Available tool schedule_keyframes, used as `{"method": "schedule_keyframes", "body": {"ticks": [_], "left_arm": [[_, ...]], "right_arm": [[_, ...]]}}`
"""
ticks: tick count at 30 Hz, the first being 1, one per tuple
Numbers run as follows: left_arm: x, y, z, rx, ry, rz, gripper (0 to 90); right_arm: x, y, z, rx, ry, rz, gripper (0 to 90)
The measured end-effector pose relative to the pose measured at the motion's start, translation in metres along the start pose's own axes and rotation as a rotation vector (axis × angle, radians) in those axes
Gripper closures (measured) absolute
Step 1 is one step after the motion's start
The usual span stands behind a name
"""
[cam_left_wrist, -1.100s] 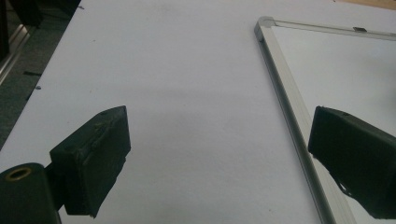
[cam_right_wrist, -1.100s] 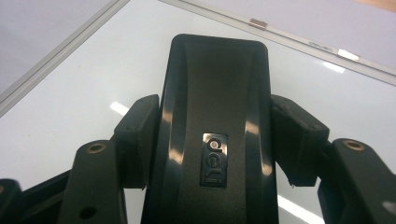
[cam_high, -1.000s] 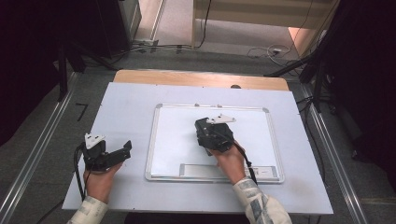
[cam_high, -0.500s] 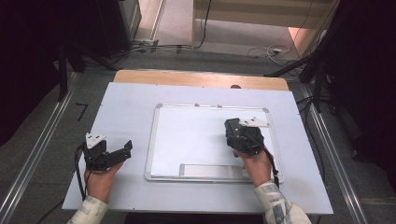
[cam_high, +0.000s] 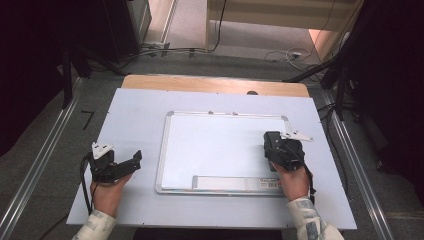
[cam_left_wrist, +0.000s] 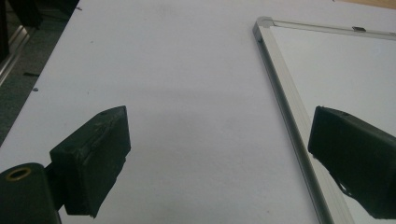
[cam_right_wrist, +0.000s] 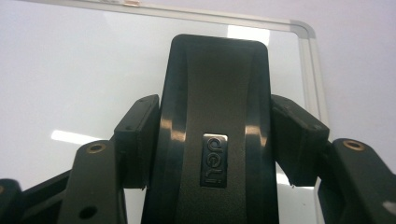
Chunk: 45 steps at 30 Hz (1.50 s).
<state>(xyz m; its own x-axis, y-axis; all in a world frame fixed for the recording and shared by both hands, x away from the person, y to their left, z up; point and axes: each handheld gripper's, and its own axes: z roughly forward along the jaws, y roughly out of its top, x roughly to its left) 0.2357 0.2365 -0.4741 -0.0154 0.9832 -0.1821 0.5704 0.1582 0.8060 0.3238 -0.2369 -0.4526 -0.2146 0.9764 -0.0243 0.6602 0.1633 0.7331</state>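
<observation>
Clamping a black whiteboard eraser, the right gripper sits over the whiteboard near its right edge, toward the far right corner. Jaws press on both long sides of the eraser; in the right gripper view its moulded back faces up, a small silver logo plate at the middle. Eraser lies flat on the board face, as far as can be told from above. Person's right hand holds the gripper from the near side, sleeve over the board's near right corner.

Whiteboard lies flat at the middle of the table, its long edges parallel to the table's near edge. Metal frame all round; a pale tray strip runs along its near edge.

Left gripper rests on the table near the near left corner, just left of the board's left edge, not touching it. Jaws stand wide apart, nothing between them. Left hand behind it.
</observation>
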Motion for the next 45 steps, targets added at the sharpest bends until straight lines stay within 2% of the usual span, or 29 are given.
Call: {"method": "schedule_keyframes", "body": {"ticks": [5,12,16,21,25,28,34,37,38,45], "left_arm": [[0.0,0.0,-0.001,-0.001,0.0,-0.001,6.2],[0.0,0.0,-0.001,-0.002,-0.003,0.001,6.2],[-0.001,0.0,-0.001,-0.003,-0.002,0.001,6.2],[-0.001,0.0,-0.001,-0.002,-0.002,0.0,6.2],[0.0,0.0,-0.001,-0.002,-0.003,-0.001,6.2],[0.0,0.0,-0.001,-0.001,-0.002,-0.002,6.2],[0.0,0.0,-0.001,-0.002,-0.002,0.0,6.2],[0.0,0.0,-0.001,-0.002,-0.003,0.0,6.2],[0.0,0.0,-0.001,-0.002,-0.003,0.0,6.2],[0.0,-0.001,-0.001,0.0,0.002,-0.002,6.2]], "right_arm": [[-0.008,-0.003,0.0,-0.018,-0.034,0.002,36.4],[-0.024,-0.011,0.004,-0.015,-0.073,0.024,36.4],[-0.031,-0.016,0.011,0.008,-0.086,0.045,36.4],[-0.028,-0.019,0.019,0.032,-0.103,0.021,36.3],[-0.028,-0.022,0.022,0.06,-0.119,0.02,36.4],[-0.032,-0.023,0.023,0.074,-0.101,0.043,36.4],[-0.034,-0.025,0.023,0.074,-0.083,0.041,35.3],[-0.034,-0.024,0.022,0.09,-0.056,0.038,25.0],[-0.033,-0.024,0.021,0.08,-0.059,0.03,25.0],[-0.033,-0.017,0.005,0.008,-0.002,0.027,21.2]]}}
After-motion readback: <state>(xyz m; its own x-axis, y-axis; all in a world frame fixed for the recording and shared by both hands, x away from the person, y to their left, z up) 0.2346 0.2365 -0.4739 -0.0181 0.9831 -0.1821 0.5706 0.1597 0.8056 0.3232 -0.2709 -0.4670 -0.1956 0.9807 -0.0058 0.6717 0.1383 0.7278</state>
